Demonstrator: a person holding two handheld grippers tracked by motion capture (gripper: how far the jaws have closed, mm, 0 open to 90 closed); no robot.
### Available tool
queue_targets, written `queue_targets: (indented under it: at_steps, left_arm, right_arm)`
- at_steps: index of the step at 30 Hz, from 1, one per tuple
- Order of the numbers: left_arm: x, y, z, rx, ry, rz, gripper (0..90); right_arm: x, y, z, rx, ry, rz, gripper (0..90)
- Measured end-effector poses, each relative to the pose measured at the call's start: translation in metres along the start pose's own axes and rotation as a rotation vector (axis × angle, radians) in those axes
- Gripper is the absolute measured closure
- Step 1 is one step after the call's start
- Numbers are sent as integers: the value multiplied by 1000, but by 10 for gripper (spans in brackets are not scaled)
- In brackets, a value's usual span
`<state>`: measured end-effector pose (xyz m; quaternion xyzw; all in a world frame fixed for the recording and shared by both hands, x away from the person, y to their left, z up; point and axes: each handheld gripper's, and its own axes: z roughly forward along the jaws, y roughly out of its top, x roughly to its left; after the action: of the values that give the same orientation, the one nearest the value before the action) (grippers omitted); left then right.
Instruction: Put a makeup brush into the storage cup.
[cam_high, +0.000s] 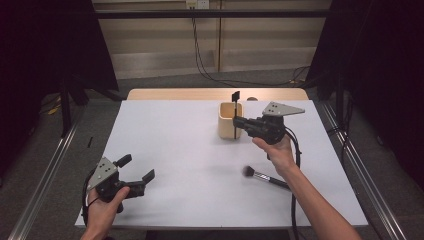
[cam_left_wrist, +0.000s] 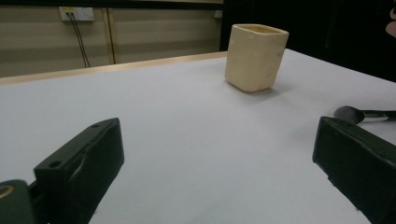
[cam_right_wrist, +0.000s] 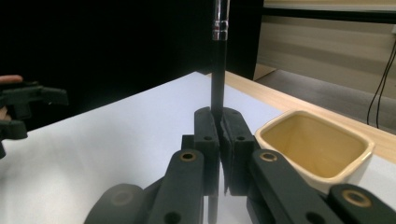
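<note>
My right gripper (cam_high: 236, 121) (cam_right_wrist: 220, 140) is shut on the thin black handle of a brush (cam_high: 235, 106) (cam_right_wrist: 218, 70), which it holds upright with the dark head at the top. The handle stands right beside the cream square cup (cam_high: 230, 120) (cam_right_wrist: 317, 149), at its near side, above the white table (cam_high: 175, 145). A second brush (cam_high: 262, 176) (cam_left_wrist: 355, 113) with a dark round head lies flat on the table in front of the right hand. My left gripper (cam_high: 136, 168) (cam_left_wrist: 219, 154) is open near the table's front left corner, with nothing between its jaws.
The cup (cam_left_wrist: 256, 57) is empty inside. A wooden strip (cam_high: 215, 94) runs along the table's far edge. Black curtains hang at both sides, and cables run down the back wall. The left gripper (cam_right_wrist: 23, 107) shows far off in the right gripper view.
</note>
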<state>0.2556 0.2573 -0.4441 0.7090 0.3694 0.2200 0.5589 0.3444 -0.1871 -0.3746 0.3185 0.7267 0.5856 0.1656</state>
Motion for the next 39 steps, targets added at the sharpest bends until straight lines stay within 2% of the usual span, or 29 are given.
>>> queue_targets:
  at_steps: [8,14,15,17,22,28,29,34,39]
  left_arm:
    - [0,-2,-9,-13,20,7,30]
    - [-2,-3,-9,0,5,19,34]
    - [-2,-3,-9,1,-4,23,34]
    - [-4,-3,-9,5,4,42,34]
    - [-1,-4,-10,7,0,29,34]
    - [-3,-3,-10,13,-8,20,34]
    - [-4,-3,-10,14,-6,32,34]
    - [-4,-3,-9,18,-8,31,34]
    - [-5,-3,-10,28,-20,33,33]
  right_arm:
    - [-9,10,3,-23,-39,-3,864]
    - [-17,18,6,-37,-65,-6,864]
    - [-18,20,8,-40,-70,-4,864]
    - [-21,24,10,-43,-78,-11,864]
    - [-29,31,19,-46,-103,-16,864]
    - [-35,35,31,-40,-133,-27,864]
    - [-36,36,33,-41,-136,-24,864]
    - [-42,36,42,-42,-147,4,864]
    - [-47,32,46,-34,-161,5,863]
